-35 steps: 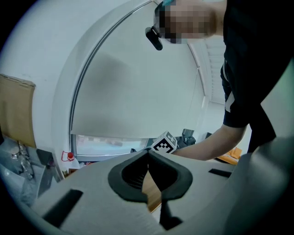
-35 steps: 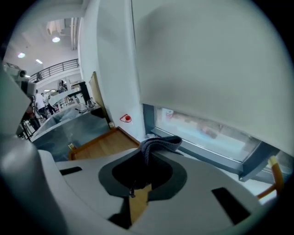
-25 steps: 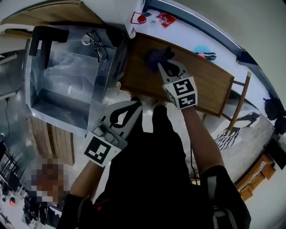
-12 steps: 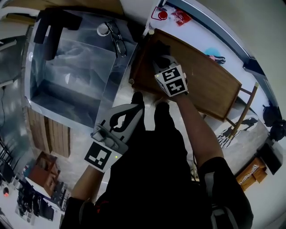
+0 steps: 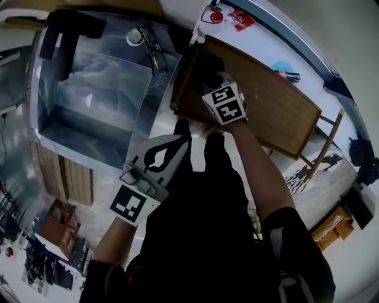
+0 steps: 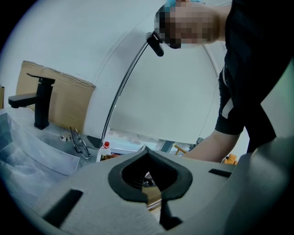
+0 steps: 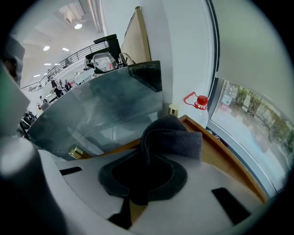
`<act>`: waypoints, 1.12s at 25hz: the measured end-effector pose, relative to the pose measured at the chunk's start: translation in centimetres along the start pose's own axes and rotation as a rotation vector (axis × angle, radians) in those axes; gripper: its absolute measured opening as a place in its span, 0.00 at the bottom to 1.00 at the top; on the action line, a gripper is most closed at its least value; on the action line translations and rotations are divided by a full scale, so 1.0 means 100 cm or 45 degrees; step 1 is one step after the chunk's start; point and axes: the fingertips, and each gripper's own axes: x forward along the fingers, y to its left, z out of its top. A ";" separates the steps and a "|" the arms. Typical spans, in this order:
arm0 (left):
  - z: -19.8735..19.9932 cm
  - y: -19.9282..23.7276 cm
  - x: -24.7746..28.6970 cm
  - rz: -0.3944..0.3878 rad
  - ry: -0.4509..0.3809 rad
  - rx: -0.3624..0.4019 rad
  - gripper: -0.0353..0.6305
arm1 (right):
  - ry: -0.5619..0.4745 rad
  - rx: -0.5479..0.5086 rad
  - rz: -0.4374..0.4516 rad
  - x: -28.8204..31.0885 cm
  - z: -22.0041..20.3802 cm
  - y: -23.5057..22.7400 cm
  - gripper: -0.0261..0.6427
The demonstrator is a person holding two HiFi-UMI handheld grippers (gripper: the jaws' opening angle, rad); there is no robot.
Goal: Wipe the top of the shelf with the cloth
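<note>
Nubby grey cloth (image 7: 171,136), smooth wooden shelf (image 5: 278,109)

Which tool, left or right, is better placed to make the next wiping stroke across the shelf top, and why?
Right. The right tool is shut on the cloth over the shelf top. The left tool is shut, empty, and held off the shelf by the person's body.

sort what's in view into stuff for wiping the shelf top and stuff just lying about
For the job:
dark cloth, clamped in the right gripper
wooden shelf top

Just lying about or idle:
left gripper, shut on nothing, off the shelf
glasses
black tap
sink
red-capped bottle
</note>
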 end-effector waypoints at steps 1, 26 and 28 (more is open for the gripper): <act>0.000 -0.003 0.003 -0.009 0.006 0.003 0.08 | -0.001 0.008 -0.003 -0.001 -0.002 -0.002 0.09; -0.005 -0.118 0.103 -0.252 0.135 0.141 0.08 | 0.019 0.279 -0.221 -0.110 -0.149 -0.110 0.08; -0.006 -0.129 0.113 -0.275 0.147 0.155 0.08 | 0.026 0.311 -0.239 -0.123 -0.164 -0.119 0.08</act>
